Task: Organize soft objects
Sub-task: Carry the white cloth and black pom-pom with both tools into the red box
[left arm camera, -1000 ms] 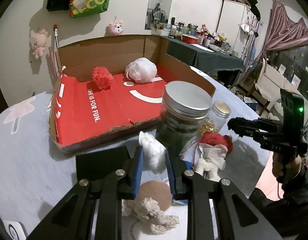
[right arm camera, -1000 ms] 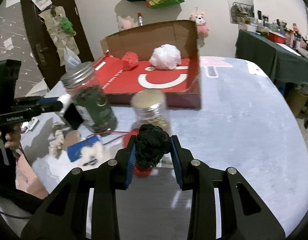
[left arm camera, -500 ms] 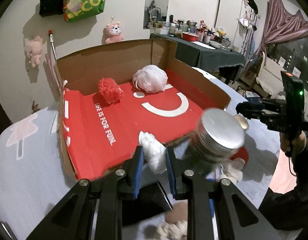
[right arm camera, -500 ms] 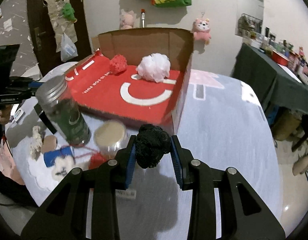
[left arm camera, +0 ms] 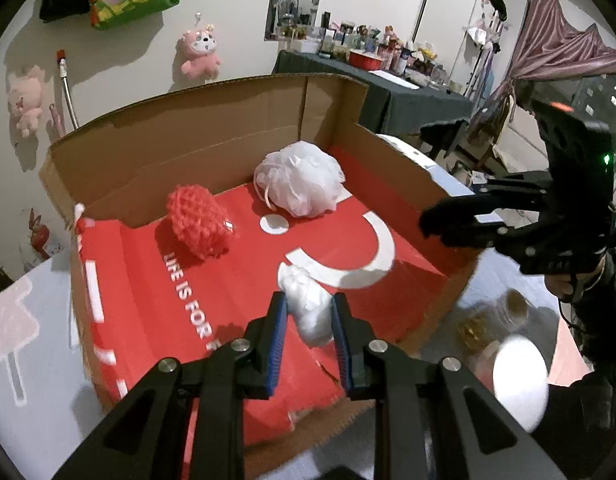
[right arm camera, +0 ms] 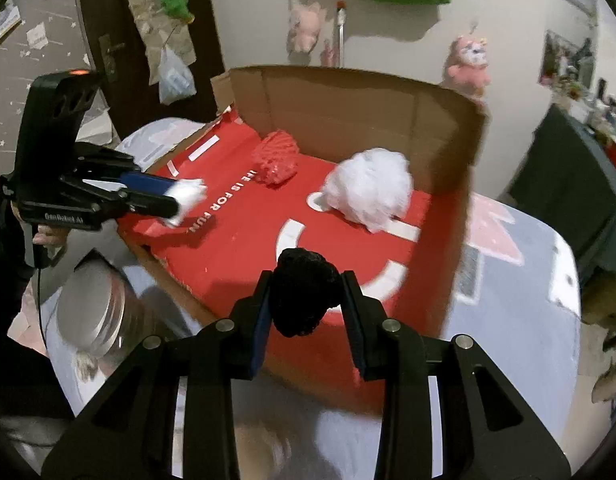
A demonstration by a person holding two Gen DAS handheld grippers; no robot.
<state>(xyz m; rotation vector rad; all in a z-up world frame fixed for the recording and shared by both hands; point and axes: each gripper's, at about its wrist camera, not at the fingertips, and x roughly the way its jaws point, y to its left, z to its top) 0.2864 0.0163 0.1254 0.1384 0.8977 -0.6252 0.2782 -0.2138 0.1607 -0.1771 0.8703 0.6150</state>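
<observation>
- Left gripper (left arm camera: 308,312) pinches a white soft lump (left arm camera: 308,304) above the red-lined cardboard box (left arm camera: 148,152), its long axis tilting toward 11 o'clock.
- Right gripper (right arm camera: 306,296) clamps a black fuzzy ball (right arm camera: 304,292) over the box's near edge.
- Farther in, a red knitted ball (left arm camera: 198,226) at 11 o'clock and a white mesh puff (left arm camera: 300,178) at 12 rest by the back wall.

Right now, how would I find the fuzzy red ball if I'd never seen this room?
Find the big cardboard box with the red floor on the table. Two soft things lie near its back wall: the fuzzy red ball and a white mesh puff beside it, apart. The ball is the smaller, knitted-looking one, by the white lettering.
</observation>
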